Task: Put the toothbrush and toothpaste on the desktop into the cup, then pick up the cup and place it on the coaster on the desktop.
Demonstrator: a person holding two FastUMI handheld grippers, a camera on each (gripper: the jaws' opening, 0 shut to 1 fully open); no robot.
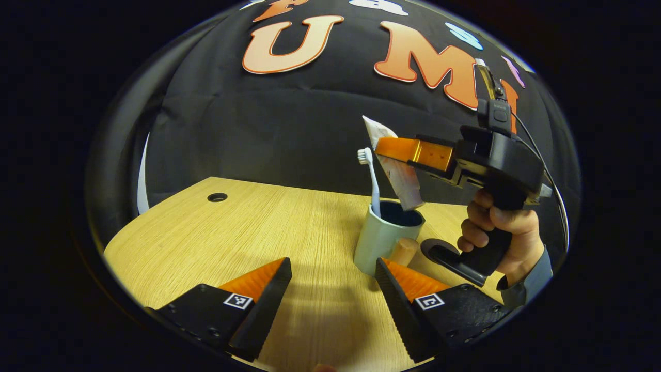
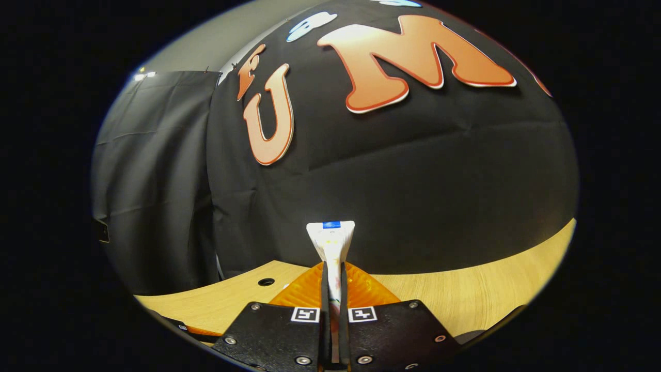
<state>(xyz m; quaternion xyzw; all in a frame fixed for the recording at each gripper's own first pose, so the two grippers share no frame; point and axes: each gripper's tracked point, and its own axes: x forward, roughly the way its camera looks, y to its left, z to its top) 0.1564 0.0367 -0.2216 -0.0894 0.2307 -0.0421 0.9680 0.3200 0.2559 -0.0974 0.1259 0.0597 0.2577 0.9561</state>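
The worktop (image 1: 206,237) is pale yellow wood with fine grain. The cup (image 1: 379,240) is pale grey-green outside, dark inside. The toothbrush (image 1: 373,183) is white with a light blue handle. The toothpaste (image 1: 400,175) is white with reddish marks; its crimped end carries a blue patch. The coaster (image 1: 436,249) is dark.

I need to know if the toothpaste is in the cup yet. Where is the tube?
In the left gripper view the toothpaste hangs in the right gripper, its lower end at the cup mouth, beside the toothbrush.
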